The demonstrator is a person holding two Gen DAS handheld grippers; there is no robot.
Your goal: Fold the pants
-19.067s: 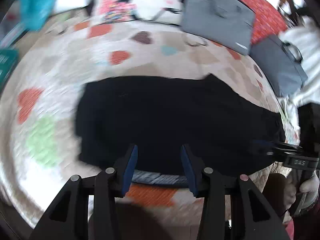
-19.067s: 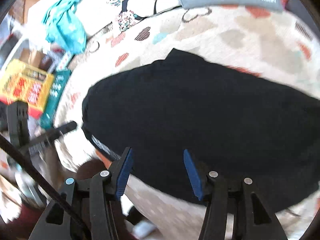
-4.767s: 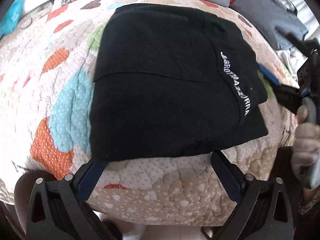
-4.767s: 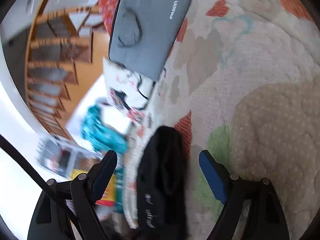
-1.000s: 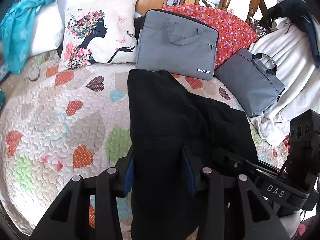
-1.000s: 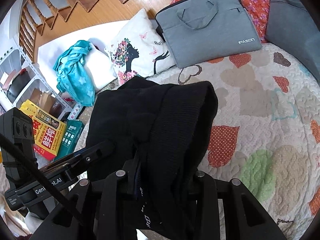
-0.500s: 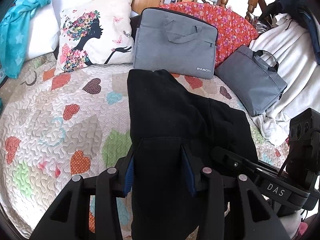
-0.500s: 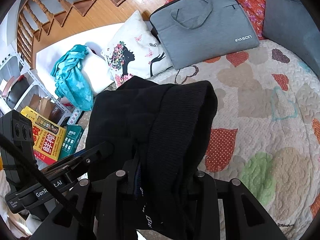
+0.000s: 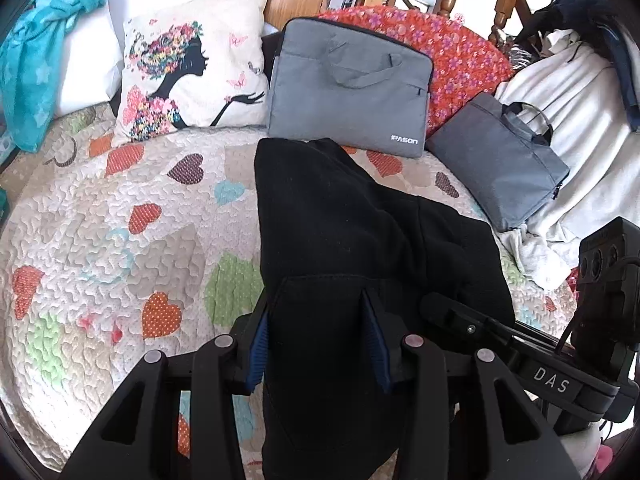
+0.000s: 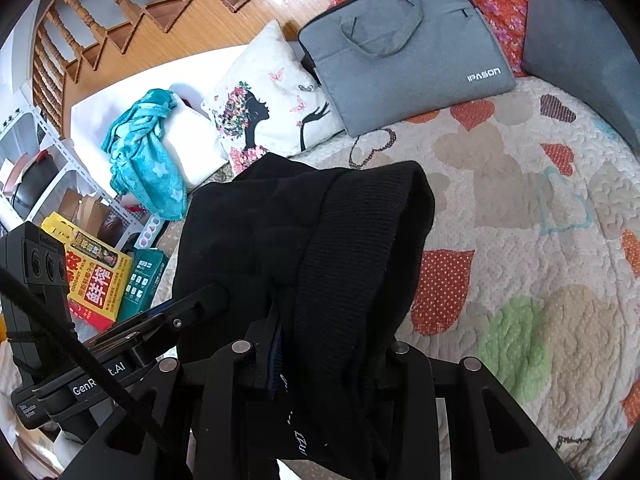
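The folded black pants (image 9: 340, 224) hang lifted above the heart-patterned quilt (image 9: 120, 248), held from both sides. My left gripper (image 9: 318, 340) is shut on the thick folded bundle, blue pads pressed against the cloth. My right gripper (image 10: 324, 356) is shut on the other side of the pants (image 10: 320, 240), where the ribbed waistband bulges up over its fingers and hides most of the pads. Small white lettering shows on the cloth low in the right wrist view. The right gripper's body (image 9: 560, 380) appears at the lower right of the left wrist view.
Two grey laptop bags (image 9: 348, 88) (image 9: 500, 164), a silhouette-print pillow (image 9: 192, 80) and a red floral cushion (image 9: 448, 48) line the bed's far side. A teal towel (image 10: 144, 156) lies on a white pillow. Boxes (image 10: 92, 276) and shelves stand beside the bed; white bedding (image 9: 572, 120) is piled right.
Over the last second both grippers kept their hold on the pants and the view drifted only slightly. Earlier the pants lay flat on the quilt with the grippers open.
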